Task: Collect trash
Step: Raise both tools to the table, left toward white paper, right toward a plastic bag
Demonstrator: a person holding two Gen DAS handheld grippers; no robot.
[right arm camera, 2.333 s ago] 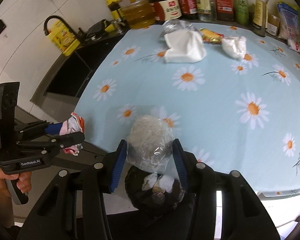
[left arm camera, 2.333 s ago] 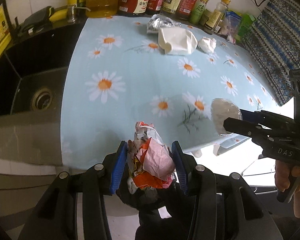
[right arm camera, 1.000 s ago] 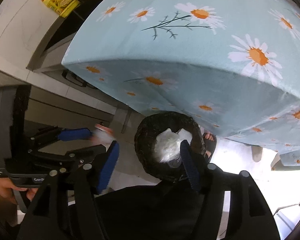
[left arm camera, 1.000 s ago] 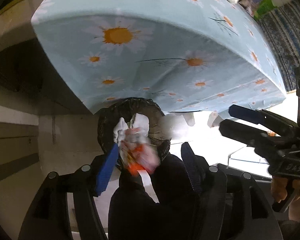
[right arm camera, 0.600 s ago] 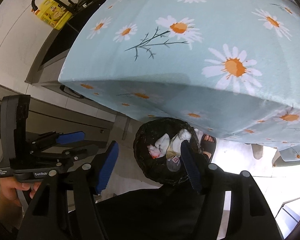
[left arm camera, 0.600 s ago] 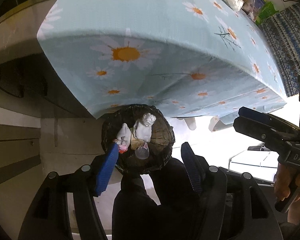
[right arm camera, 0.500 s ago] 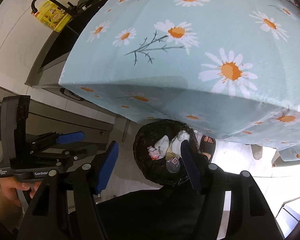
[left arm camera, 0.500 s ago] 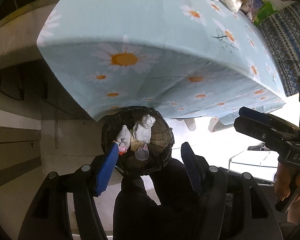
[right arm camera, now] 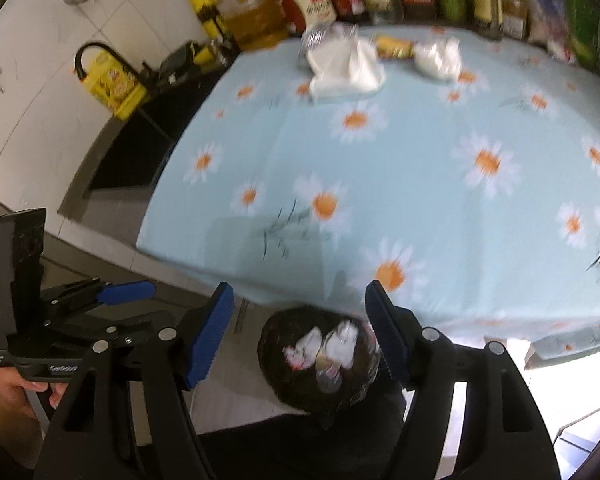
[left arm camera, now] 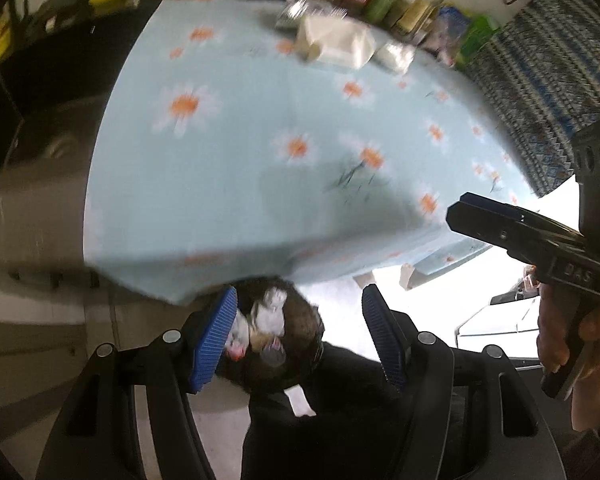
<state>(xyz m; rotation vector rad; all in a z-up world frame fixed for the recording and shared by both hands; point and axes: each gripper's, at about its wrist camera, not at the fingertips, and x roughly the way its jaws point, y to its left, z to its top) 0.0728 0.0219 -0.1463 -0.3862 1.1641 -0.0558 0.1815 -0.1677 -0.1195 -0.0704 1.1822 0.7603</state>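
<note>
A table (right arm camera: 440, 184) under a pale blue daisy-print cloth fills both views, both blurred. At its near edge, on the floor, stands one black-lined bin (right arm camera: 320, 364) holding several crumpled wrappers and tissues (right arm camera: 332, 346), too blurred to count. Two hand-held grippers hover above it, both angled steeply downward. The left gripper (left arm camera: 300, 334) has its blue pads apart with nothing between them. The right gripper (right arm camera: 300, 330) likewise stands apart and empty, its jaws having just been opening. Each is gripped by one hand (left arm camera: 576, 344), at the lower side of the other's view. On the far side of the cloth lie three pieces: one white paper heap (right arm camera: 346, 66), one white wad (right arm camera: 438, 58) and one crinkled foil wrapper (left arm camera: 296, 16).
</note>
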